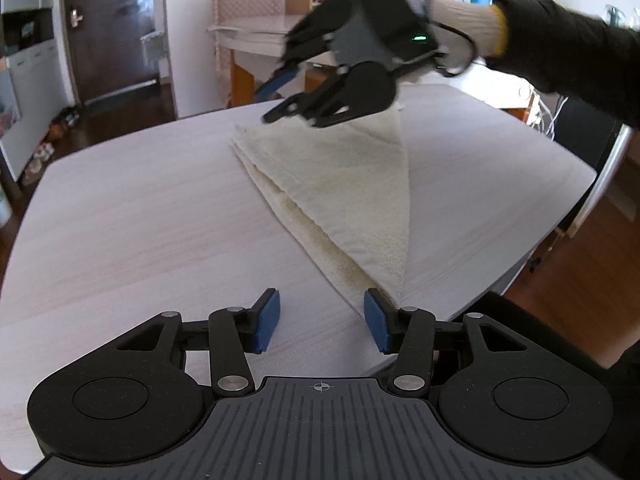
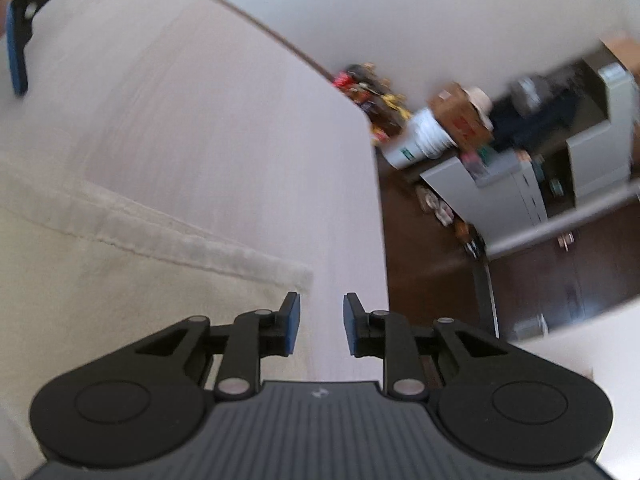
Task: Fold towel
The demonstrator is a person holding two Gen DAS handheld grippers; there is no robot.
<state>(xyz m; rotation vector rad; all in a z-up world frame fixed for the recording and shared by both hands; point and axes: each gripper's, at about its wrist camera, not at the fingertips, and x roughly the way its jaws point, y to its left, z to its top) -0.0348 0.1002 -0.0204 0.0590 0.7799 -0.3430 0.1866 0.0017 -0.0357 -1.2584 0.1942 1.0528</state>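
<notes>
A cream towel (image 1: 340,184) lies folded in layers on the pale wooden table (image 1: 140,208), running from the far middle to the near right edge. My left gripper (image 1: 320,320) is open and empty, just above the table at the towel's near end. My right gripper (image 1: 282,94) shows in the left wrist view, open, hovering over the towel's far end. In the right wrist view the right gripper (image 2: 319,324) is open and empty above the towel's corner (image 2: 160,240). The left gripper's blue pad (image 2: 16,56) shows at the upper left there.
The table's far edge (image 2: 376,184) drops to a dark wood floor. Grey cabinets (image 2: 520,184) and clutter stand beyond it. A dark door (image 1: 112,28) and a side table (image 1: 256,32) stand behind. A chair frame (image 1: 612,168) is at the right.
</notes>
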